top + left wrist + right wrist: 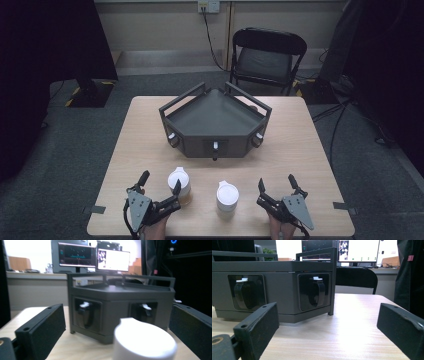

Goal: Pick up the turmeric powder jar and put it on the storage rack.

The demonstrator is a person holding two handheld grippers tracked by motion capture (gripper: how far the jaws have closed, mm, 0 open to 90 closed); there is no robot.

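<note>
Two white-lidded cups stand on the pale wood worktop (300,140) in front of me, between my hand-held grippers and the dark grey tray stand (215,122) at the middle of the worktop. My left hand-held gripper (160,184) has its jaws spread wide, and its right-hand jaw is just beside the left cup (179,186), which holds a brownish drink under its lid; I cannot tell whether jaw and cup touch. In the left gripper view that cup's white lid (145,340) sits low between my two black jaws, off toward the right one, with the stand (120,305) close behind it. My right hand-held gripper (276,184) is also spread open and grips nothing, resting near the worktop's front edge to the right of the second cup (227,199), clearly apart from it. A black folding chair (267,55) stands beyond the far edge.
</note>
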